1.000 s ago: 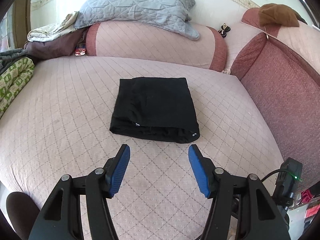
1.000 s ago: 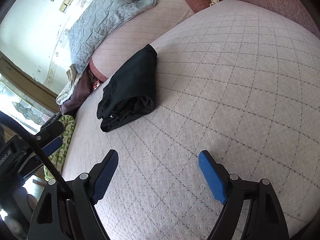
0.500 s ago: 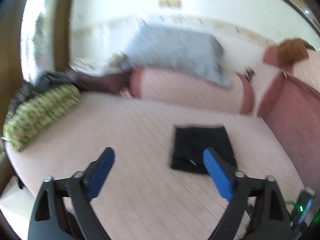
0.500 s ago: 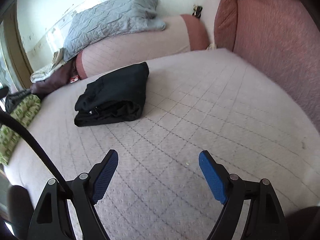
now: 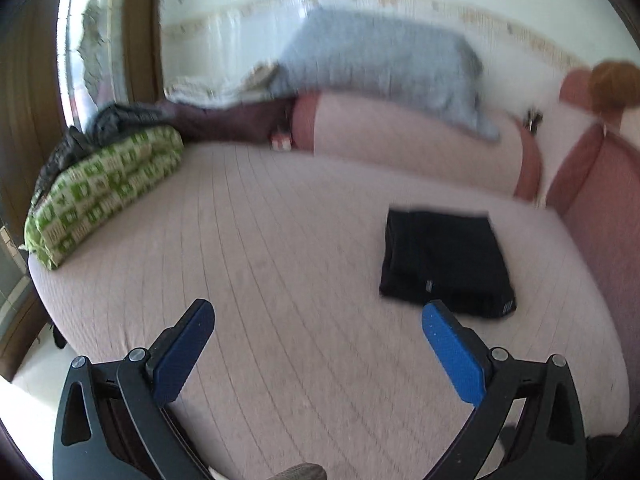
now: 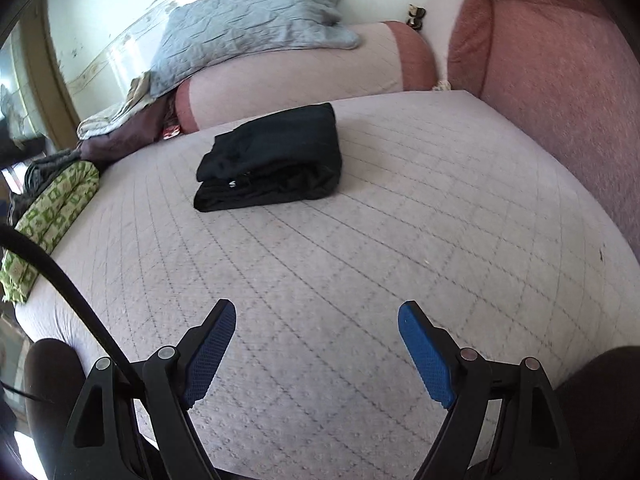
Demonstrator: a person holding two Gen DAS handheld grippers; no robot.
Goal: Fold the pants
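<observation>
The black pants point(image 5: 444, 260) lie folded into a compact rectangle on the pink quilted mattress point(image 5: 260, 248). They also show in the right wrist view point(image 6: 272, 164), near the back of the bed. My left gripper point(image 5: 316, 320) is open and empty, held back from the pants, which lie ahead to its right. My right gripper point(image 6: 316, 320) is open and empty above the near part of the mattress point(image 6: 360, 248), well short of the pants.
A pink bolster point(image 6: 296, 76) with a grey quilt point(image 6: 248, 24) lies along the back. A green patterned bundle point(image 5: 104, 192) sits at the left edge. A dark pink padded side point(image 6: 560, 80) bounds the right. A black cable point(image 6: 60, 272) crosses the right wrist view's lower left.
Both grippers have pulled back and away from the folded pants. The left view has swung left and the pants now sit to its right. The left jaws have opened wider.
</observation>
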